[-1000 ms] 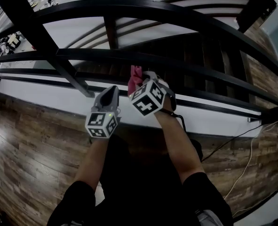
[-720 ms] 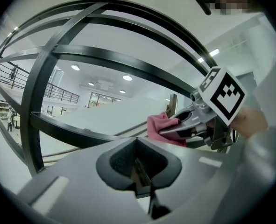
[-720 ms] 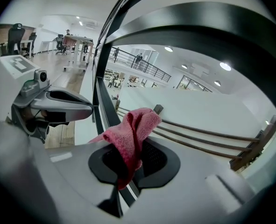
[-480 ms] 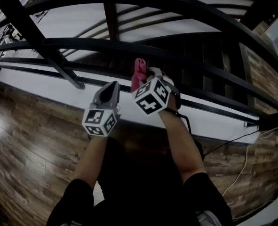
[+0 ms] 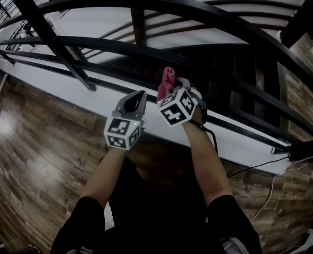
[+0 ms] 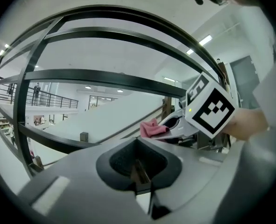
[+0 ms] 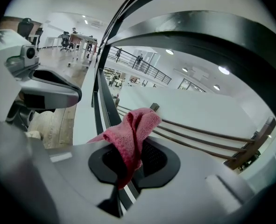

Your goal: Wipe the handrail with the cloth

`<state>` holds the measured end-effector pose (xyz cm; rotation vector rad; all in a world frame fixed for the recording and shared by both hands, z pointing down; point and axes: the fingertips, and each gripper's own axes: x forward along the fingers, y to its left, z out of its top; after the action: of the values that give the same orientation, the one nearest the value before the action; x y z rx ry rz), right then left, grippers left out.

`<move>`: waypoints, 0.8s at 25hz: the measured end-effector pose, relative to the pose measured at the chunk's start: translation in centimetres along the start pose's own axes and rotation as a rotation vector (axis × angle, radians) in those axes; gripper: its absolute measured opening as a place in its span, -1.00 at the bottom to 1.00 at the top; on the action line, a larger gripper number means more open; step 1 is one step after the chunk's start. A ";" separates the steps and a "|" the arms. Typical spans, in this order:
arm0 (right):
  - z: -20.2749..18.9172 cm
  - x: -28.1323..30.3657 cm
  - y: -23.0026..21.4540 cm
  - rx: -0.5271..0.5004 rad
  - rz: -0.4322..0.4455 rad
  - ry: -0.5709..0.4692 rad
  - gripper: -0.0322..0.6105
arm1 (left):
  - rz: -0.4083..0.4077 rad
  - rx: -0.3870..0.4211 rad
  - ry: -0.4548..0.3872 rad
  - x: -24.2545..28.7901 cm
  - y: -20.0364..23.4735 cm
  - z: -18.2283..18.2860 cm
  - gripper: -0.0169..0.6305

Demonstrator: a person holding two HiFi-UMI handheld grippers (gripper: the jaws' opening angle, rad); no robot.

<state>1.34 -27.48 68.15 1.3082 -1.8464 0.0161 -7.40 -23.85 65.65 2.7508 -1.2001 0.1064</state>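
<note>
The right gripper is clenched on a pink cloth. The cloth is pinched low in the jaws, and a loose fold stands up out of them. Its surface is a coarse, nubbly knit, bunched into a soft ridge. The left gripper is held just beside it at 9 o'clock, its jaws pressed together with nothing between them. The pinched cloth is seen from that side at 1 o'clock.

Compared with half a second ago, both grippers are found a little further toward 3 o'clock in the head view. The railing has shifted alike, so the cloth keeps about the same place beside the upright bar. The grip on the cloth is unchanged.

Each gripper is made of smooth grey plastic with dark ribbed pads and carries a cube of black-and-white square markers.

The cloth is raised against the middle bars of the railing, at 12 o'clock from the right gripper. Whether it touches the metal cannot be told. The handrail is a broad, flat, glossy black metal band, arched above thinner black bars.

Below lie a white ledge and a wood-grain plank floor. A thin cable is trailed at 4 o'clock.
</note>
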 end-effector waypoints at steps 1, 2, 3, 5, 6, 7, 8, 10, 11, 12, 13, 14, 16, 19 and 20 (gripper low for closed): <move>-0.4 -0.2 -0.2 0.001 0.001 -0.001 -0.76 | 0.005 0.005 0.006 0.0 -0.4 0.0 -0.95; -0.8 -0.4 -0.3 0.003 0.004 -0.001 -0.76 | 0.011 0.004 0.010 0.0 -0.8 0.0 -0.95; -1.3 -0.6 -0.6 0.007 0.006 0.000 -0.76 | 0.016 0.002 0.012 0.0 -1.3 0.1 -0.95; -2.2 -1.1 -1.3 0.015 0.009 -0.001 -0.76 | 0.023 -0.005 0.013 0.2 -2.3 0.2 -0.95; -2.5 -1.3 -1.7 0.020 0.013 -0.004 -0.76 | 0.026 -0.013 0.010 0.3 -2.8 0.3 -0.95; -2.9 -1.4 -2.0 0.025 0.019 -0.008 -0.76 | 0.029 -0.024 0.005 0.4 -3.3 0.3 -0.95; -3.2 -1.6 -2.2 0.029 0.025 -0.013 -0.76 | 0.033 -0.034 0.000 0.5 -3.8 0.2 -0.95; -3.8 -2.0 -2.4 0.036 0.038 -0.022 -0.76 | 0.035 -0.036 -0.003 0.7 -4.8 -0.1 -0.95; -4.2 -2.2 -2.6 0.037 0.041 -0.027 -0.76 | 0.031 -0.032 -0.001 0.9 -5.3 -0.3 -0.95; -4.5 -2.5 -2.8 0.036 0.041 -0.031 -0.76 | 0.026 -0.028 0.000 1.1 -5.9 -0.4 -0.95; -4.7 -2.7 -3.1 0.033 0.040 -0.037 -0.76 | 0.020 -0.025 -0.001 1.3 -6.5 -0.4 -0.95; -4.9 -2.9 -3.4 0.031 0.040 -0.041 -0.76 | 0.017 -0.026 -0.004 1.5 -7.1 -0.3 -0.95; -5.4 -3.2 -3.9 0.027 0.045 -0.045 -0.76 | 0.015 -0.035 -0.015 2.0 -8.2 0.0 -0.95; -6.4 -3.7 -4.3 0.019 0.050 -0.047 -0.76 | 0.018 -0.029 -0.010 2.6 -10.0 -0.2 -0.95; -6.9 -3.9 -4.5 0.017 0.050 -0.047 -0.76 | 0.019 -0.020 -0.005 2.7 -10.5 -0.2 -0.95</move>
<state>9.47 -23.39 68.07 1.2831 -1.9223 0.0283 2.16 -18.73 65.17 2.7242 -1.2224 0.0897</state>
